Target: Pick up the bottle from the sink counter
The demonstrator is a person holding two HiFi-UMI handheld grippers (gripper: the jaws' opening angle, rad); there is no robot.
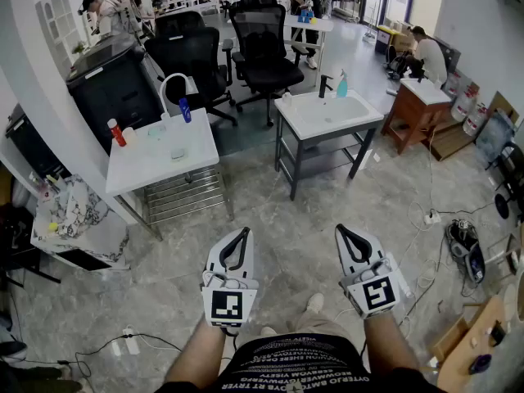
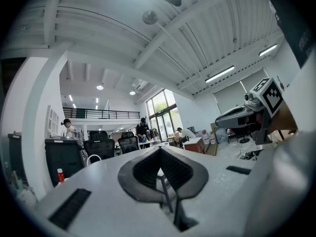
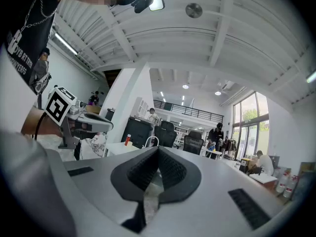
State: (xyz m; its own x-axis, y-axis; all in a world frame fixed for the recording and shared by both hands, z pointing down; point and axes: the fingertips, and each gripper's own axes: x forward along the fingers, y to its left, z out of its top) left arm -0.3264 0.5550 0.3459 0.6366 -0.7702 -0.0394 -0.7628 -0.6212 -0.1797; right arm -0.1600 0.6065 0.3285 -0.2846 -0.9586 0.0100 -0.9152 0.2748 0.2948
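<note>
Two white sink counters stand across the floor, well ahead of me. The left counter (image 1: 135, 169) carries a red bottle (image 1: 117, 132), a small blue bottle (image 1: 185, 110) and a white faucet. The right sink counter (image 1: 288, 123) has a teal bottle (image 1: 342, 84) beside a black faucet. My left gripper (image 1: 243, 233) and right gripper (image 1: 342, 230) are held low and level near my body, both shut and empty, far from either counter. The left gripper view shows the shut left gripper (image 2: 159, 151) and the red bottle (image 2: 60, 175). The right gripper view shows the shut right gripper (image 3: 158, 152) and the red bottle (image 3: 128, 139).
Black office chairs (image 1: 262, 39) and a black cabinet (image 1: 110, 80) stand behind the counters. A wooden desk (image 1: 417, 109) with a seated person is at the right. Cables and a power strip (image 1: 430, 217) lie on the floor at the right; a cluttered low table (image 1: 74, 219) sits left.
</note>
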